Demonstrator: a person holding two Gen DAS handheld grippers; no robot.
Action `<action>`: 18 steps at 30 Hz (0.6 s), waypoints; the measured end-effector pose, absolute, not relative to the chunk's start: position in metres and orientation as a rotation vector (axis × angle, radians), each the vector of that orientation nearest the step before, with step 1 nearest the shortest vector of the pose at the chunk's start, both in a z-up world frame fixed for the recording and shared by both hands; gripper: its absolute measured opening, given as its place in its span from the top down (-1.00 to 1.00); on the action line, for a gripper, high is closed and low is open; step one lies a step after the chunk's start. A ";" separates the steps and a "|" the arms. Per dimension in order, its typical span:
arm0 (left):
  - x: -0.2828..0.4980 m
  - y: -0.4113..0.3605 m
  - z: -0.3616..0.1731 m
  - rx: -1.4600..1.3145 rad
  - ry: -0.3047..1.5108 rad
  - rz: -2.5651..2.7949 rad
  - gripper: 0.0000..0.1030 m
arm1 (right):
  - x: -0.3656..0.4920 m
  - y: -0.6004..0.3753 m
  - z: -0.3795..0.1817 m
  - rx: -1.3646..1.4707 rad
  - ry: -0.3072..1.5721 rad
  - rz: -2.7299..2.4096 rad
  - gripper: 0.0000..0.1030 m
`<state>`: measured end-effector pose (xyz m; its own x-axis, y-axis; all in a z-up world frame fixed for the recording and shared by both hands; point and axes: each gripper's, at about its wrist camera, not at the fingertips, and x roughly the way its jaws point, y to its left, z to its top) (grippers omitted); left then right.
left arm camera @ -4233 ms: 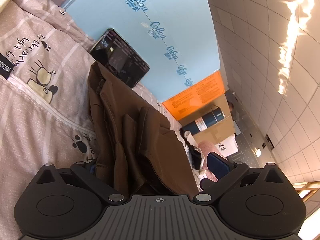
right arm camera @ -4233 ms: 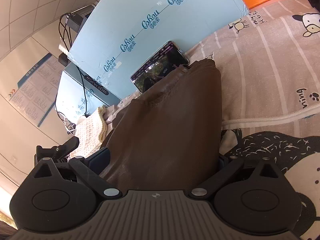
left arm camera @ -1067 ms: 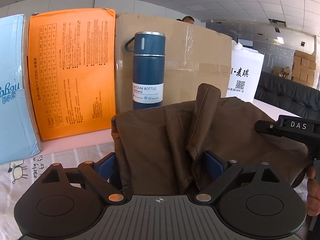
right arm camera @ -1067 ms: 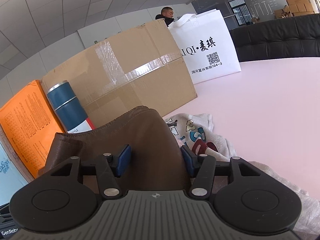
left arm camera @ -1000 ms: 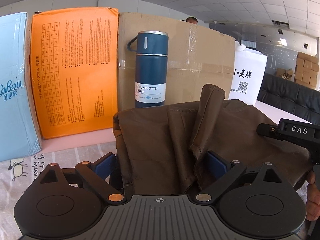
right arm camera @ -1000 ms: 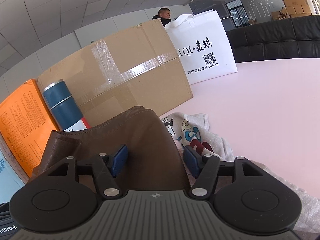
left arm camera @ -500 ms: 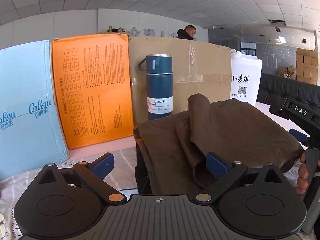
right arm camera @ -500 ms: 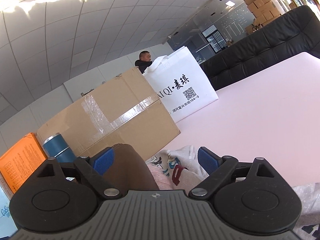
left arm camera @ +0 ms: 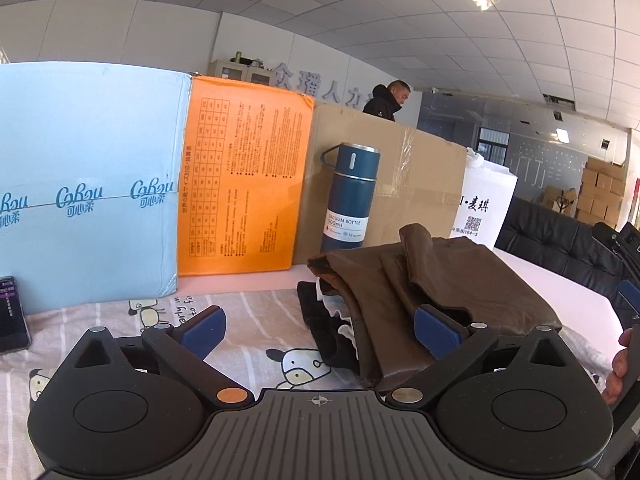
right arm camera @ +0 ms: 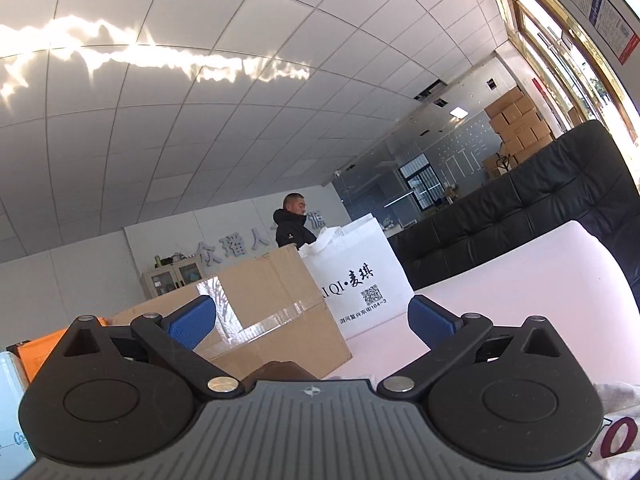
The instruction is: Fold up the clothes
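The folded brown leather-look garment (left arm camera: 436,280) lies on top of a small pile of other clothes, a black piece with white frilled edging (left arm camera: 328,320) showing under its near-left edge. It sits just ahead of our left gripper (left arm camera: 316,330), mostly toward the right finger (left arm camera: 434,330), whose blue pad is at or just over the garment's near edge; we cannot tell whether they touch. The left gripper's fingers are spread wide with nothing between them. The pile rests on a grey striped cloth printed with cartoon cows (left arm camera: 256,320) that covers the bench.

We judge the garment soft but fairly heavy and smooth for its size, so the layers may slide over one another; the stacked fold on top looks loose. A hold on the thick folded edge nearest the fingers, through all layers, should keep the fold together better than pinching one flap.

Our right gripper (right arm camera: 312,322) points up and away, its fingers also wide apart and holding nothing; only a sliver of brown (right arm camera: 280,370) shows below them, at the camera housing's edge.

Beyond the left fingers stand a dark blue vacuum bottle (left arm camera: 350,196), an orange printed board (left arm camera: 244,196), a light blue carton (left arm camera: 88,216), a taped cardboard box (left arm camera: 416,184) and a white shopping bag (left arm camera: 482,212). A dark phone (left arm camera: 10,316) lies far to the left.
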<state>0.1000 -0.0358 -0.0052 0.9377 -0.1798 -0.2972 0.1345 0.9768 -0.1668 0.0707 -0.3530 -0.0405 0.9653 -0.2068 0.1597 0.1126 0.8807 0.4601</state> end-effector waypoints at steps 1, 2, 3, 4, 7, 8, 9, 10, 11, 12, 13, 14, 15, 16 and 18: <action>0.096 -0.033 -0.003 -0.160 0.308 -0.182 -1.00 | 0.061 -0.349 -0.035 0.467 -0.219 -0.142 -1.00; 0.092 -0.029 0.000 -0.177 0.300 -0.204 -1.00 | 0.051 -0.345 -0.030 0.468 -0.231 -0.116 -1.00; 0.088 -0.026 0.003 -0.194 0.292 -0.226 -1.00 | 0.040 -0.339 -0.024 0.465 -0.246 -0.096 -1.00; 0.084 -0.023 0.005 -0.211 0.284 -0.249 -1.00 | 0.026 -0.332 -0.016 0.452 -0.268 -0.088 -1.00; 0.073 -0.014 0.014 -0.256 0.257 -0.308 -1.00 | -0.006 -0.312 0.005 0.390 -0.306 -0.074 -1.00; 0.069 -0.011 0.016 -0.266 0.245 -0.321 -1.00 | -0.017 -0.304 0.011 0.365 -0.312 -0.074 -1.00; 0.065 -0.008 0.019 -0.277 0.234 -0.335 -1.00 | -0.026 -0.297 0.017 0.344 -0.317 -0.078 -1.00; 0.062 -0.007 0.021 -0.277 0.226 -0.343 -1.00 | -0.035 -0.290 0.022 0.322 -0.318 -0.085 -1.00; 0.059 -0.006 0.024 -0.276 0.219 -0.350 -1.00 | -0.042 -0.282 0.027 0.302 -0.313 -0.098 -1.00; 0.056 -0.005 0.026 -0.275 0.212 -0.357 -1.00 | -0.049 -0.274 0.031 0.281 -0.307 -0.111 -1.00; 0.054 -0.003 0.029 -0.275 0.204 -0.364 -1.00 | -0.056 -0.267 0.036 0.262 -0.299 -0.127 -1.00; 0.051 -0.002 0.031 -0.274 0.197 -0.371 -1.00 | -0.060 -0.259 0.039 0.247 -0.284 -0.148 -1.00; 0.048 -0.001 0.033 -0.273 0.190 -0.379 -1.00 | -0.063 -0.252 0.042 0.235 -0.267 -0.172 -1.00; 0.046 0.000 0.036 -0.272 0.182 -0.386 -1.00 | -0.066 -0.245 0.044 0.223 -0.250 -0.195 -1.00; 0.040 0.003 0.041 -0.270 0.168 -0.400 -1.00 | -0.065 -0.233 0.048 0.198 -0.202 -0.245 -1.00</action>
<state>0.0401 0.0026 0.0405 0.9080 -0.4050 -0.1074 0.3607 0.8860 -0.2915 -0.0647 -0.2330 0.0477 0.9501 -0.2592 0.1736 0.2197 0.9510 0.2175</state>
